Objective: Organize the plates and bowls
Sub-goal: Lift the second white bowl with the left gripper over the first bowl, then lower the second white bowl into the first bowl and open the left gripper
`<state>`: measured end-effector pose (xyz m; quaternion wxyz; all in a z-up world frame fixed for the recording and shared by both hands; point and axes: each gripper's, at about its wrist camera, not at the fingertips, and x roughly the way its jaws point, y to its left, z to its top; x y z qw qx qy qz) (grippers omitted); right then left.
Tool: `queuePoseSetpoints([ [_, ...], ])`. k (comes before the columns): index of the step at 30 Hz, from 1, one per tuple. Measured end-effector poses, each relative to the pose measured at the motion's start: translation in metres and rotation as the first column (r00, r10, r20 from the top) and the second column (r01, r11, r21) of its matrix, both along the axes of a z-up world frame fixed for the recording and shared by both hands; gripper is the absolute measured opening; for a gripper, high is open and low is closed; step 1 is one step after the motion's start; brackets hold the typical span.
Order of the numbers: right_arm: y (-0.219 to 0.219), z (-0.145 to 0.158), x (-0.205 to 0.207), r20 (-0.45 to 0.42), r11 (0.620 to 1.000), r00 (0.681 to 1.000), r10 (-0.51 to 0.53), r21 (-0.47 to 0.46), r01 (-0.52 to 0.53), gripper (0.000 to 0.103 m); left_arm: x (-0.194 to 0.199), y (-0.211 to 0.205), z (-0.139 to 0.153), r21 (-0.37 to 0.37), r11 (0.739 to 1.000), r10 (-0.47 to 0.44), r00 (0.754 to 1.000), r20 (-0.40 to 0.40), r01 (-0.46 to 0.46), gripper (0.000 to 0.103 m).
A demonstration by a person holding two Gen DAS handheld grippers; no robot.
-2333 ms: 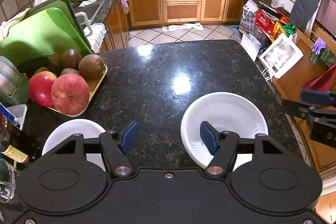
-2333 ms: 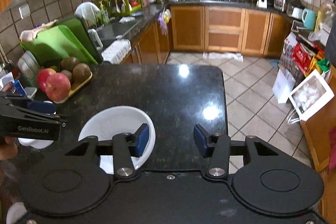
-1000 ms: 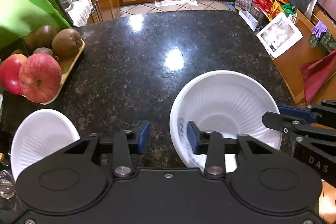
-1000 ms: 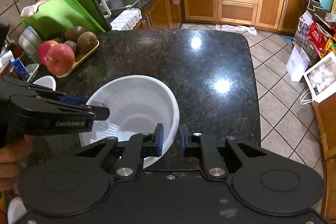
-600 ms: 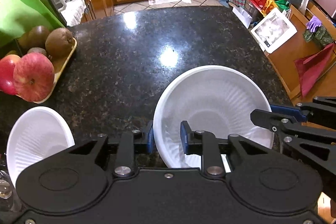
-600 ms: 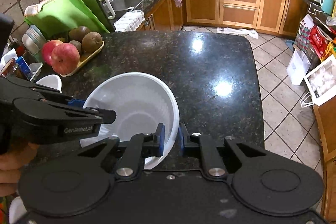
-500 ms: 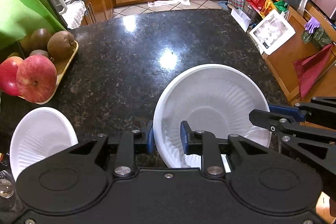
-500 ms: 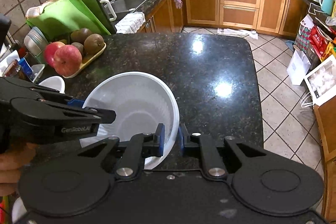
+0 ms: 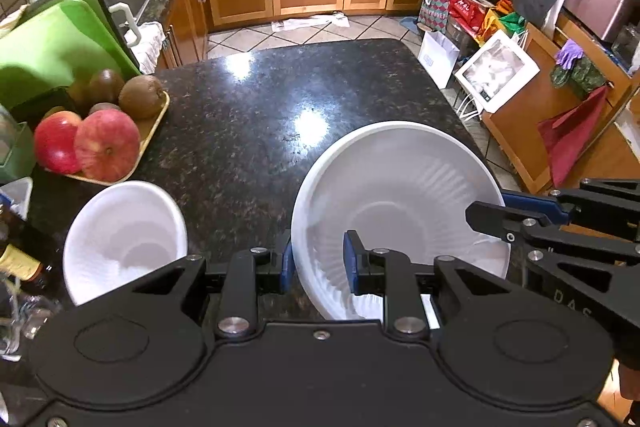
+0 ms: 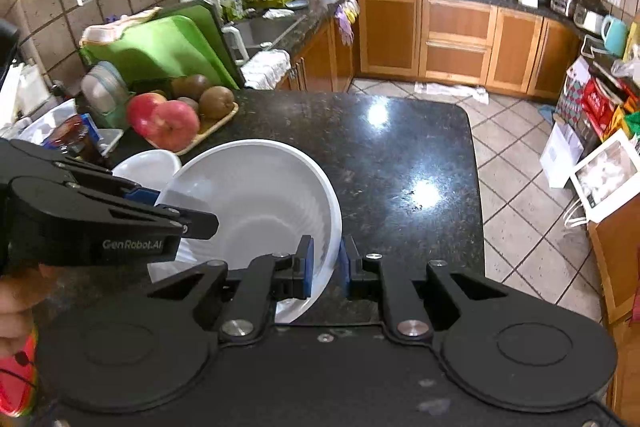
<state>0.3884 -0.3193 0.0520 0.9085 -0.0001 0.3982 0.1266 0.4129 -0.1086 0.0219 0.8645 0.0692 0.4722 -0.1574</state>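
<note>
A large white ribbed bowl (image 9: 400, 203) hangs tilted above the black granite counter (image 9: 248, 123), held from both sides. My left gripper (image 9: 318, 261) is shut on its near-left rim, one blue pad outside the wall and one inside. My right gripper (image 10: 325, 261) is shut on the bowl's (image 10: 256, 195) right rim. In the left wrist view the right gripper (image 9: 500, 213) clamps the far-right rim. The right wrist view shows the left gripper (image 10: 176, 211) at the bowl's left side. A smaller white bowl (image 9: 120, 239) sits on the counter to the left (image 10: 148, 165).
A yellow tray (image 9: 150, 131) with apples (image 9: 106, 143) and kiwis stands at the counter's left, before green cutting boards (image 9: 60, 43). A dark bottle (image 9: 20, 251) and jars crowd the near-left corner. The counter's right edge drops to the tiled floor (image 10: 516, 187).
The left jaws narrowed onto the big bowl's rim. Both grippers then rose with the bowl, which now hangs tilted off the counter, nearer the small bowl.
</note>
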Motion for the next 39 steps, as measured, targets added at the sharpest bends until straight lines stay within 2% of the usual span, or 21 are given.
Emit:
queuePoseSetpoints([
  [8, 0.019, 0.023, -0.051, 0.062, 0.999, 0.998, 0.021, 0.023, -0.023, 0.015, -0.039, 0.021, 0.015, -0.006, 1.0, -0.006, 1.0, 0.016, 0.006, 0.032],
  [14, 0.037, 0.021, -0.094, 0.099, 0.998, 0.994, 0.044, 0.033, -0.048, 0.014, -0.076, 0.047, 0.018, -0.034, 0.999, -0.005, 1.0, 0.029, 0.006, 0.032],
  [21, 0.053, 0.006, -0.135, 0.071, 0.995, 0.996, 0.06, 0.081, -0.066, 0.014, -0.116, 0.069, 0.015, -0.02, 1.0, 0.0, 0.995, 0.095, 0.002, 0.032],
  [29, 0.062, -0.011, -0.167, 0.042, 0.993, 0.999, 0.03, 0.109, -0.034, 0.014, -0.145, 0.085, -0.001, -0.026, 0.999, -0.04, 0.993, 0.11, 0.044, 0.032],
  [32, 0.064, -0.017, -0.172, 0.029, 0.994, 0.999, 0.024, 0.11, -0.028, 0.014, -0.15, 0.086, -0.007, -0.021, 0.999, -0.042, 0.993, 0.111, 0.044, 0.032],
  [39, 0.065, -0.029, -0.163, -0.018, 0.992, 1.0, 0.022, 0.121, -0.019, 0.014, -0.148, 0.091, -0.023, -0.03, 0.999, -0.036, 0.998, 0.059, 0.038, 0.032],
])
